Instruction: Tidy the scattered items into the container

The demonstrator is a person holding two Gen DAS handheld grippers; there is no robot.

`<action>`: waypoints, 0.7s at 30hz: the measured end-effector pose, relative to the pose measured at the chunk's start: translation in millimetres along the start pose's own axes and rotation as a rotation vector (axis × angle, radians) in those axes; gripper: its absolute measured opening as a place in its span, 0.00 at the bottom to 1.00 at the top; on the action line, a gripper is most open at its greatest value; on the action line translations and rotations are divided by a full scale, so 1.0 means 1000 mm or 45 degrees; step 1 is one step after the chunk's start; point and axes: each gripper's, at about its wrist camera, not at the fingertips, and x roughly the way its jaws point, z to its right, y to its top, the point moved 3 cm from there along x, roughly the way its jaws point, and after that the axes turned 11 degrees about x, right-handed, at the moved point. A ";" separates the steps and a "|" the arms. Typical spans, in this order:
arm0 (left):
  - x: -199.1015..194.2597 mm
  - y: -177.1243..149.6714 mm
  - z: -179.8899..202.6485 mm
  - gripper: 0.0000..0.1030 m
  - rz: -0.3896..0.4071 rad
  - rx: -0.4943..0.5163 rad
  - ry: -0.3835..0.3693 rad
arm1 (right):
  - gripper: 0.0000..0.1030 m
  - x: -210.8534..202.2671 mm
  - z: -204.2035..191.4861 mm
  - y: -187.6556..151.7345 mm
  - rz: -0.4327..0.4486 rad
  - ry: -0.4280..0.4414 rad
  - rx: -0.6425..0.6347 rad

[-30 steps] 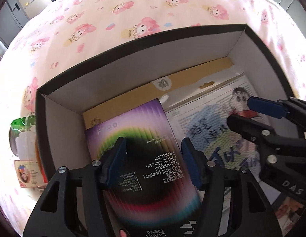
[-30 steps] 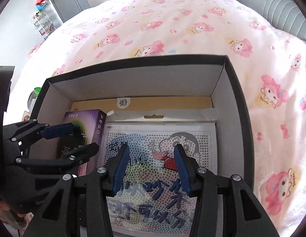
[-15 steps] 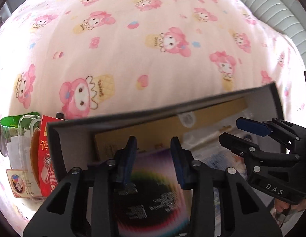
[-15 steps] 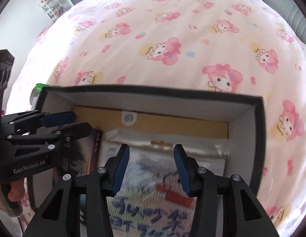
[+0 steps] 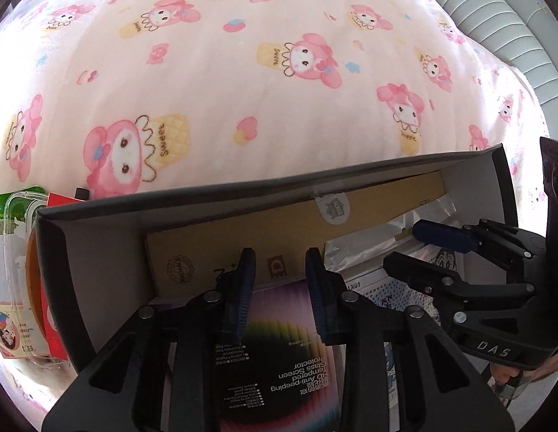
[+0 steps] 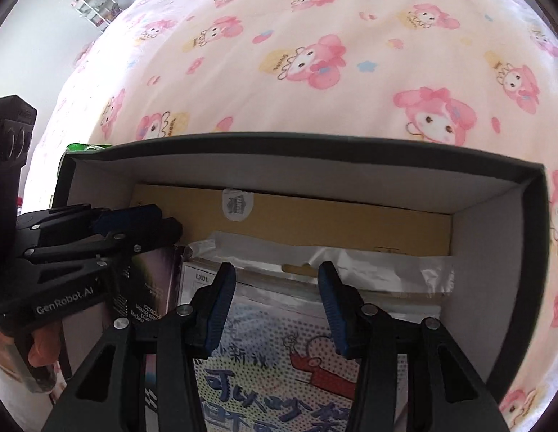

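A: How are the tools posed?
B: Left tool (image 5: 279, 288) and right tool (image 6: 275, 306) hover spread over the box (image 6: 495, 194), gripping nothing.
A: And the items?
B: Screen protector pack (image 5: 279, 360) lies flat inside, long axis running front to back beside the bead kit (image 6: 279, 360).

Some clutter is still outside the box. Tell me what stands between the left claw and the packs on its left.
The box's left wall does. The left claw is open over the protector in the box, and the packs lie outside, against that wall. Nothing else visible blocks the way; lifting over the wall should clear it.
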 end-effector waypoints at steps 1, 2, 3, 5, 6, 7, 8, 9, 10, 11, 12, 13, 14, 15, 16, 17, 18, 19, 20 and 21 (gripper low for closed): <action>-0.001 -0.001 0.000 0.28 0.002 -0.005 -0.001 | 0.43 0.000 -0.001 -0.002 0.007 -0.011 -0.016; -0.002 -0.001 0.001 0.28 0.002 -0.010 -0.014 | 0.43 0.001 -0.003 -0.003 0.014 -0.036 -0.045; -0.005 -0.002 0.003 0.28 0.016 -0.014 -0.033 | 0.44 -0.001 -0.006 -0.005 0.023 -0.080 -0.071; -0.011 -0.005 0.008 0.28 0.052 0.010 -0.066 | 0.46 -0.006 -0.007 -0.007 0.037 -0.109 -0.061; -0.014 -0.007 0.012 0.28 0.062 0.017 -0.097 | 0.45 -0.009 -0.007 -0.007 0.048 -0.107 -0.045; -0.016 -0.008 0.015 0.28 0.071 0.015 -0.134 | 0.45 -0.013 -0.007 -0.008 0.061 -0.091 -0.030; -0.017 -0.011 0.020 0.28 0.084 0.010 -0.182 | 0.45 -0.019 -0.008 -0.010 0.072 -0.066 -0.021; -0.017 -0.014 0.025 0.28 0.085 0.012 -0.229 | 0.45 -0.025 -0.009 -0.012 0.084 -0.049 -0.022; -0.018 -0.017 0.032 0.28 0.084 0.031 -0.261 | 0.45 -0.035 -0.008 -0.014 0.119 -0.049 -0.018; -0.021 -0.020 0.038 0.28 0.097 0.060 -0.275 | 0.45 -0.046 -0.005 -0.018 0.168 -0.059 -0.013; -0.024 -0.024 0.043 0.28 0.111 0.081 -0.274 | 0.45 -0.055 -0.002 -0.022 0.210 -0.079 -0.012; -0.025 -0.027 0.045 0.28 0.108 0.081 -0.276 | 0.45 -0.062 0.001 -0.026 0.241 -0.099 -0.010; -0.021 -0.028 0.048 0.28 0.083 0.068 -0.286 | 0.45 -0.066 0.005 -0.030 0.260 -0.102 0.004; -0.017 -0.029 0.049 0.28 0.054 0.057 -0.298 | 0.46 -0.072 0.012 -0.034 0.258 -0.081 0.033; -0.013 -0.030 0.050 0.28 0.030 0.046 -0.309 | 0.46 -0.072 0.018 -0.038 0.235 -0.040 0.073; -0.010 -0.031 0.050 0.31 0.014 0.025 -0.327 | 0.46 -0.075 0.020 -0.041 0.234 -0.018 0.080; -0.008 -0.031 0.051 0.34 0.000 0.005 -0.349 | 0.46 -0.075 0.019 -0.044 0.224 0.000 0.079; -0.006 -0.032 0.052 0.34 -0.013 0.001 -0.335 | 0.46 -0.075 0.017 -0.044 0.209 0.014 0.070; -0.005 -0.032 0.053 0.39 -0.015 0.009 -0.280 | 0.46 -0.073 0.014 -0.046 0.203 0.020 0.048; -0.004 -0.032 0.052 0.40 -0.014 0.018 -0.237 | 0.45 -0.073 0.012 -0.048 0.213 -0.008 0.025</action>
